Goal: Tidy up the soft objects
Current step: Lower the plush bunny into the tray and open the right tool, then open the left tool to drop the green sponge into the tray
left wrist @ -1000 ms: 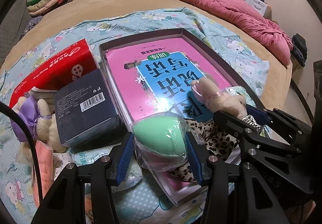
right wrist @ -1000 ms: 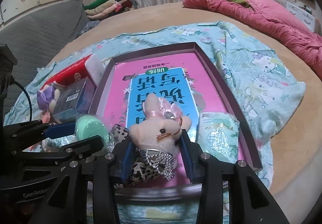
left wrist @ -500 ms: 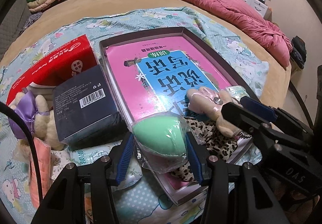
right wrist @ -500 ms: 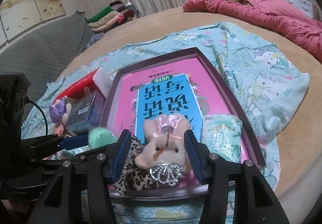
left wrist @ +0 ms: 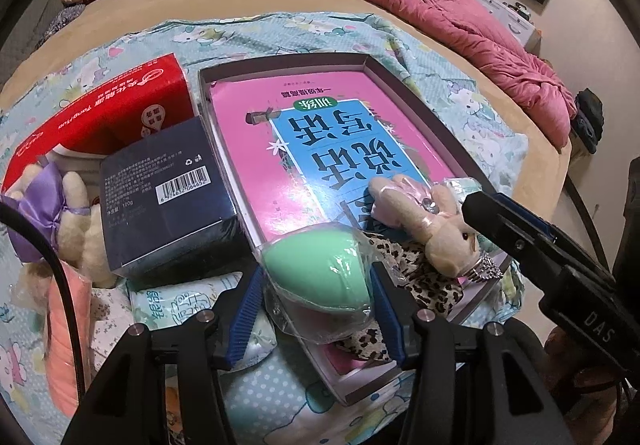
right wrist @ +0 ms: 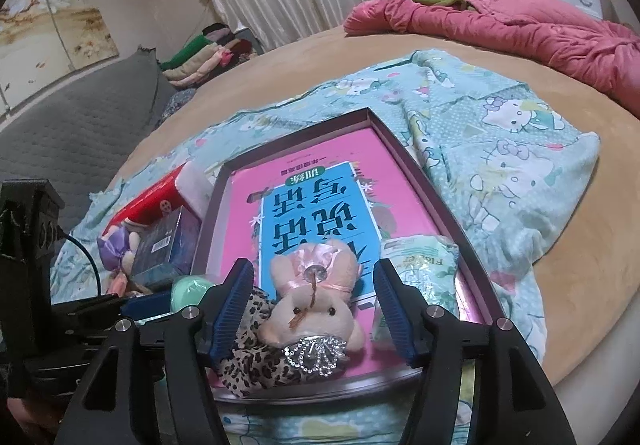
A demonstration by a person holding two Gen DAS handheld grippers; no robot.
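The plush rabbit (right wrist: pixel 314 305) has just been released between the widened jaws of the right tool (right wrist: pixel 314 319), while the bagged green sponge (left wrist: pixel 320 273) is kept clamped by the left tool (left wrist: pixel 316 309).

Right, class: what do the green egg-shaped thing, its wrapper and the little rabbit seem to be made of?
Green egg: probably soft foam sponge, matte and smooth, with no shine.
Wrapper: thin clear plastic film; it crinkles and glints.
Rabbit: plush fabric, fuzzy nap, with a leopard-print cloth dress and a sparkly collar.
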